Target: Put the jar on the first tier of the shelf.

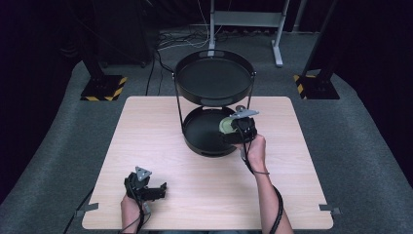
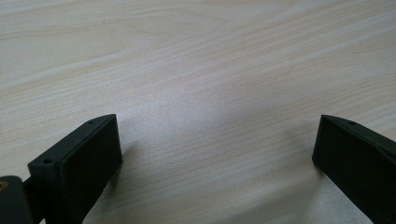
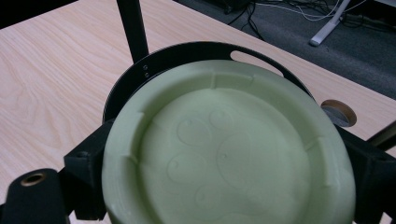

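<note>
Your right gripper (image 1: 237, 127) clasps a pale green round plastic dish (image 3: 229, 149) by its rim, bottom side facing the camera, over the right edge of the lower black round metal tray (image 1: 204, 134) of a two-tier stand, likely for setting down. Your left gripper (image 1: 146, 187) rests spread and empty near the light wooden table's (image 1: 146, 126) front left corner.

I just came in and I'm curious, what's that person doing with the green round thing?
A person is holding a gripper in each hand at a wooden table. The right gripper is clamped on a pale green dish with a paw print on it, held over the lower tray of a black two-level stand. The left gripper rests open near the table's front edge, holding nothing.
</note>
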{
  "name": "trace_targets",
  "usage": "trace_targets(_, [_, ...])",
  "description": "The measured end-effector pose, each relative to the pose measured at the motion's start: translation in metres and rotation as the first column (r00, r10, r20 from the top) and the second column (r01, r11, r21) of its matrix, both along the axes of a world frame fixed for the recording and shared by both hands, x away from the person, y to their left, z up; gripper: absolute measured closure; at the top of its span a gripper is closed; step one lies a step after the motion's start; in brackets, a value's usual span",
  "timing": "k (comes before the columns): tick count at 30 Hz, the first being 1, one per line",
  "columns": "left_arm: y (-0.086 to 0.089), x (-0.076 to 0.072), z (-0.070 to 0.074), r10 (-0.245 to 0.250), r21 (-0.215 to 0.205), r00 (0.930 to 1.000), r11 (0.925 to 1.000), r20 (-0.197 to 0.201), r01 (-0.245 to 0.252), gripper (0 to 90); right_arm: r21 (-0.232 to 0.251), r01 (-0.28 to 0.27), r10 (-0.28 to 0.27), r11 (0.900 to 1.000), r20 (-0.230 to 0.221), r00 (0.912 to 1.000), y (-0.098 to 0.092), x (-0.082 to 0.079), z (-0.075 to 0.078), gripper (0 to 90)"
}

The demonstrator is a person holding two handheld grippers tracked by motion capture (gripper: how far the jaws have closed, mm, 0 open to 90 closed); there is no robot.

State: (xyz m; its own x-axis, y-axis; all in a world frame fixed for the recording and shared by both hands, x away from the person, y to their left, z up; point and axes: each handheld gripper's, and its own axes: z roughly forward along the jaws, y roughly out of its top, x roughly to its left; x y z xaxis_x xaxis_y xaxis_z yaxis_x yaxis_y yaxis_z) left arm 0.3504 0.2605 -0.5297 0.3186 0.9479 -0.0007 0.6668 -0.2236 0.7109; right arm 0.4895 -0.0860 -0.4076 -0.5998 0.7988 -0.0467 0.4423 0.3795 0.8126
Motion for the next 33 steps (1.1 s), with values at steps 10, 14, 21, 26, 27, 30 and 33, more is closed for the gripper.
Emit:
trace_targets(10, [0.000,0.000,0.000,0.000,0.000,1.0000,1.0000,0.000,0.000,0.9,-0.011,-0.002,0.002,1.000,-0.013,0.9999,0.008,0.008,-0.002,11.0])
trace_targets(14, [0.000,0.000,0.000,0.000,0.000,1.0000,1.0000,0.000,0.000,0.9,-0.012,0.000,-0.001,1.000,-0.012,0.9999,0.010,0.012,-0.004,11.0])
trace_targets(21, [0.000,0.000,0.000,0.000,0.000,1.0000,1.0000,0.000,0.000,0.9,-0.012,0.012,-0.012,1.000,-0.030,0.9995,0.013,0.020,-0.010,11.0])
trace_targets(26, [0.000,0.000,0.000,0.000,0.000,1.0000,1.0000,0.000,0.000,0.9,-0.013,0.016,-0.017,1.000,-0.036,0.9992,0.016,0.024,-0.013,10.9])
trace_targets(27, [0.000,0.000,0.000,0.001,0.000,1.0000,1.0000,0.000,-0.001,0.9,-0.011,0.016,-0.016,1.000,-0.037,0.9992,0.016,0.025,-0.013,11.0])
trace_targets(30, [0.000,0.000,0.000,0.000,0.000,1.0000,1.0000,0.000,0.000,0.9,-0.014,0.017,-0.018,1.000,-0.044,0.9989,0.018,0.027,-0.015,10.9])
trace_targets(33, [0.000,0.000,0.000,0.000,0.000,1.0000,1.0000,0.000,0.000,0.9,-0.011,0.019,-0.020,1.000,-0.048,0.9987,0.020,0.030,-0.017,10.9])
